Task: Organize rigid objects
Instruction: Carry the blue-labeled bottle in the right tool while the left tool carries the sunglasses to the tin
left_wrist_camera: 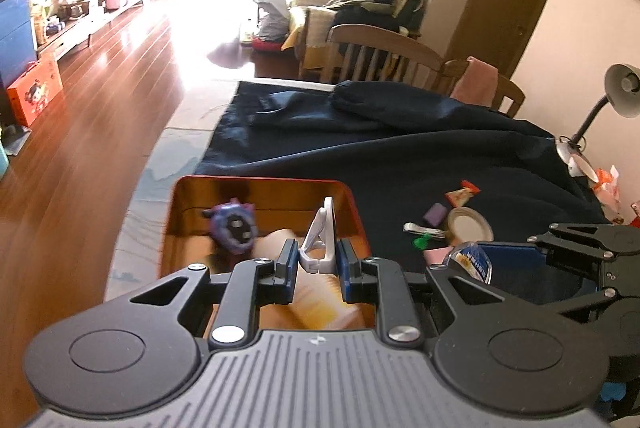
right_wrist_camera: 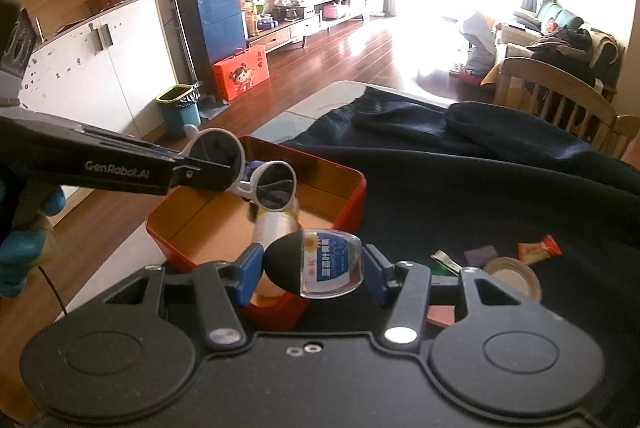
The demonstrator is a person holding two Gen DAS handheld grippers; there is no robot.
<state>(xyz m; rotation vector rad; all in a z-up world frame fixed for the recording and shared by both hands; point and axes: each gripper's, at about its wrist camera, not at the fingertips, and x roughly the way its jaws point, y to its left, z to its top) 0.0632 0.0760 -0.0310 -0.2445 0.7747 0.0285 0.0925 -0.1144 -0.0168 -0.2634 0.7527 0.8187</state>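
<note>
My left tool (left_wrist_camera: 318,262) is clamped on the white sunglasses (right_wrist_camera: 256,172), carrying them directly above the open red tin (right_wrist_camera: 352,200); their long axis runs roughly along the tin's length, so I judge a straight drop should land them inside beside the purple toy (left_wrist_camera: 232,228) and the spool of thread (right_wrist_camera: 276,224). My right tool (right_wrist_camera: 312,264) grips a clear oval case (right_wrist_camera: 320,264) (half black, labelled) just right of the tin's near corner. Further right, small bits lie loose on the dark-clothed surface (right_wrist_camera: 480,196).
</note>
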